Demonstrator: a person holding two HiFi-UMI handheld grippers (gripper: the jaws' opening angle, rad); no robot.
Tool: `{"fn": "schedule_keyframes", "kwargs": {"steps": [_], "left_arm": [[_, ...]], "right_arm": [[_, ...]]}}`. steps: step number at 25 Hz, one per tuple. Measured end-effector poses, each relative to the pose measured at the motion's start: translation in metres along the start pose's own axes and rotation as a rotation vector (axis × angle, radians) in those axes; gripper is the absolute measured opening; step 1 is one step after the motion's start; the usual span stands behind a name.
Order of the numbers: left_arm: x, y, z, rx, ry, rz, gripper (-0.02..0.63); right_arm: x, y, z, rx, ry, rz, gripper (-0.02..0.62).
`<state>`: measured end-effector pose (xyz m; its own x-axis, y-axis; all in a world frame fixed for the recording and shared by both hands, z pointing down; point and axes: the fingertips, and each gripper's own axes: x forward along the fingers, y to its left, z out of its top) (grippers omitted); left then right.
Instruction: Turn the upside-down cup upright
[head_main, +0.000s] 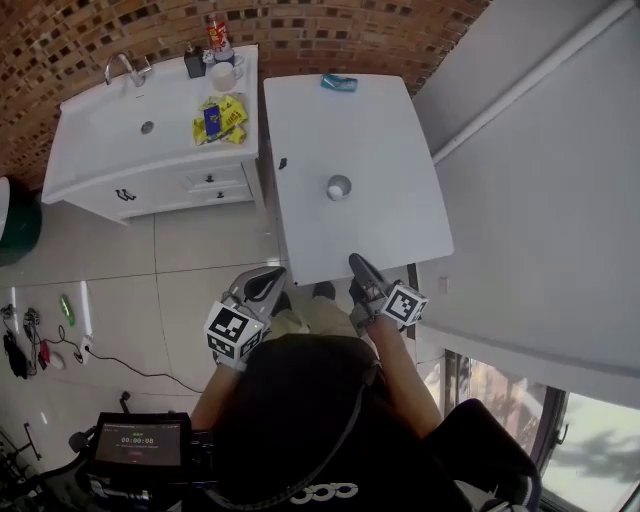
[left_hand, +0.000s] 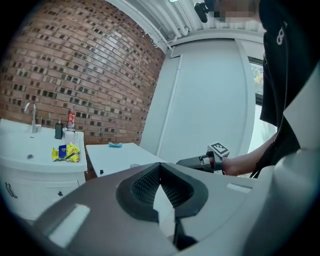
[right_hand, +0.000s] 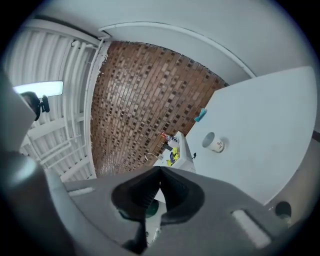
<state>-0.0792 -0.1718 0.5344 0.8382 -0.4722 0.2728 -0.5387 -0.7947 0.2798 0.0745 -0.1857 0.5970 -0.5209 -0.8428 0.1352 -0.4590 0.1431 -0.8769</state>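
A small white cup (head_main: 339, 187) stands on the white table (head_main: 380, 130) with its open mouth up; the right gripper view also has the cup (right_hand: 214, 142) on the table (right_hand: 270, 125). Both grippers hang off the table's near edge, over the person's lap and apart from the cup. My left gripper (head_main: 273, 274) has its jaws together with nothing between them, as the left gripper view (left_hand: 160, 166) confirms. The right gripper (head_main: 356, 262) is likewise shut and empty (right_hand: 160, 171), and it appears at the side in the left gripper view (left_hand: 196, 162).
A white sink cabinet (head_main: 110, 140) stands left of the table, carrying yellow packets (head_main: 220, 120), a mug (head_main: 224, 75) and a red can (head_main: 216, 32). A blue object (head_main: 338, 83) lies at the table's far end. A grey wall (head_main: 540, 170) runs along the right; cables (head_main: 60, 345) lie on the floor.
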Motion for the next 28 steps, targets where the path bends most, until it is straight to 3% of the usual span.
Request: {"fn": "schedule_keyframes", "kwargs": {"steps": [6,11,14,22,28], "left_arm": [[-0.023,-0.051,-0.012,0.024,-0.008,-0.014,0.015],[-0.046,-0.103,-0.022,0.056,-0.029,0.005,0.015],[-0.065,-0.144,-0.038,0.050,-0.047,0.023,0.015],[-0.113,-0.294,-0.129,-0.007,-0.042,0.037,0.015],[-0.154,-0.378,-0.164,-0.006,-0.009,0.012,0.015]], "right_arm": [[-0.043,0.036,-0.033,0.006,-0.001,0.065,-0.008],[-0.096,0.066,-0.057,-0.112,0.031,0.096,-0.008],[-0.143,0.083,-0.076,-0.131,0.035,0.132,-0.008],[-0.309,0.088,-0.147,-0.099,0.019,0.163,-0.008],[-0.399,0.105,-0.196,-0.080,0.005,0.150,-0.008]]}}
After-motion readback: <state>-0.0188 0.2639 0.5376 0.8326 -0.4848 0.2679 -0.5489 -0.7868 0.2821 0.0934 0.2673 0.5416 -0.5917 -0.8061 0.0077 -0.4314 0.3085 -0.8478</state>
